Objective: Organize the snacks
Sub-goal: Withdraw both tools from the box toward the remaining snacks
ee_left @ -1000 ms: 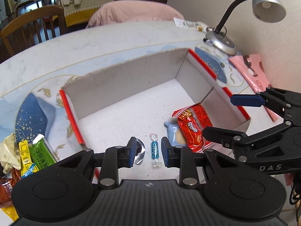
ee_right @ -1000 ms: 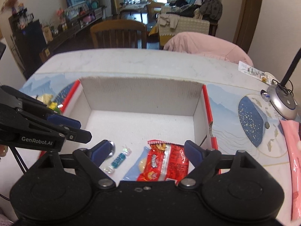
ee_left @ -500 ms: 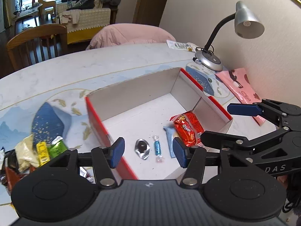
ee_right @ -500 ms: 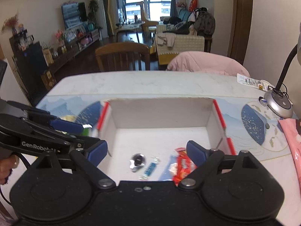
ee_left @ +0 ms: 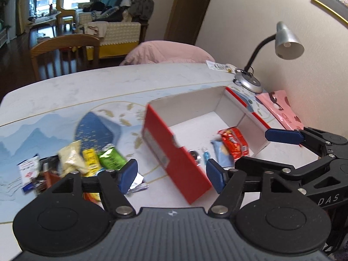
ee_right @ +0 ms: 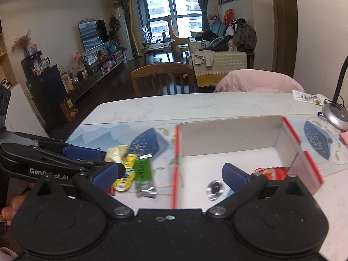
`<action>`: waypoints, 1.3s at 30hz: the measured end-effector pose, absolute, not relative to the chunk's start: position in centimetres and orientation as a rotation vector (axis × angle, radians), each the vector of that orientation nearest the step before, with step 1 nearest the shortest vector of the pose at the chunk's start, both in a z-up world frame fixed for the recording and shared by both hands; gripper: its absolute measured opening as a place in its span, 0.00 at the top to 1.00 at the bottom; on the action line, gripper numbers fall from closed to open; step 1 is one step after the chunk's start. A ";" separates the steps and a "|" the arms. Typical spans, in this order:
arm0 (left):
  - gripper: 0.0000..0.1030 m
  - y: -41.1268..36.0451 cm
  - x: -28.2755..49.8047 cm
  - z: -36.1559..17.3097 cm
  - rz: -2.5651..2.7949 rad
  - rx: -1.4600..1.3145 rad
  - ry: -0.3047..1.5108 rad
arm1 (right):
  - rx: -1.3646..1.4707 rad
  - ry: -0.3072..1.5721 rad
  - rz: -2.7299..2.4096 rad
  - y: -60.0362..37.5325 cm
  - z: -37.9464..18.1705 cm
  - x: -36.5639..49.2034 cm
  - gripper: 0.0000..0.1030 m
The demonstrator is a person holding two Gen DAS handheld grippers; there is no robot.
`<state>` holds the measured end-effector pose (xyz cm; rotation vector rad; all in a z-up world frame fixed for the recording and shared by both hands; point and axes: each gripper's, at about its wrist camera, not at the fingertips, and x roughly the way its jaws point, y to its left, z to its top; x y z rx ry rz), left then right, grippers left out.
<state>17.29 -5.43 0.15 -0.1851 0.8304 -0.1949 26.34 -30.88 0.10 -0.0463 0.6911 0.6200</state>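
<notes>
Where legible: "GenRobot.AI" on left claw (ee_right: 95, 163)

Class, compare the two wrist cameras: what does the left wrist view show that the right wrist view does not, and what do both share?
Only the left wrist view: the lamp head, the pink bag, the blue-wrapped candy in the box, and a white card in the snack pile.

Only the right wrist view: the television and the window.

Both: the red box, the foil-wrapped sweet, the red packet, the green packet, and both tools open and empty.
</notes>
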 end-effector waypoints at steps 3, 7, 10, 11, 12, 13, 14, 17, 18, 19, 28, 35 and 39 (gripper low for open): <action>0.29 -3.3 15.7 0.2 -0.177 -0.203 0.810 | -0.031 0.693 0.633 -29.4 -0.1 25.7 0.00; 0.23 -0.3 13.9 0.0 -0.139 -0.222 0.788 | -0.042 0.700 0.651 -27.2 -0.7 24.8 0.00; 0.23 1.9 12.9 -0.5 -0.113 -0.234 0.796 | -0.051 0.716 0.666 -25.5 -1.4 24.3 0.00; 0.23 2.6 12.6 -0.8 -0.104 -0.239 0.799 | -0.052 0.723 0.670 -25.0 -1.6 23.9 0.00; 0.23 3.3 12.3 -1.0 -0.093 -0.241 0.802 | -0.052 0.730 0.672 -24.5 -1.8 23.9 0.00; 0.23 3.9 12.0 -1.3 -0.082 -0.244 0.805 | -0.054 0.737 0.675 -24.0 -2.0 23.8 0.00; 0.23 4.5 11.7 -1.6 -0.073 -0.249 0.809 | -0.058 0.741 0.679 -23.7 -2.2 23.7 0.00; 0.23 5.9 11.1 -2.5 -0.046 -0.258 0.828 | -0.085 0.756 0.689 -22.5 -2.9 23.7 0.00; 0.23 6.2 11.1 -2.8 -0.039 -0.259 0.833 | -0.098 0.761 0.691 -22.1 -3.2 23.7 0.00; 0.23 6.5 11.1 -3.1 -0.034 -0.260 0.838 | -0.115 0.766 0.686 -21.6 -3.6 23.8 0.00; 0.23 7.2 13.6 -6.4 0.002 -0.310 0.915 | -0.280 0.800 0.697 -18.8 -7.2 26.2 0.02; 0.23 7.1 16.6 -8.5 0.065 -0.331 0.976 | -0.364 0.842 0.707 -16.8 -10.4 29.8 0.10; 0.23 6.9 18.4 -9.8 0.112 -0.329 1.022 | -0.452 0.819 0.722 -15.5 -11.8 30.6 0.13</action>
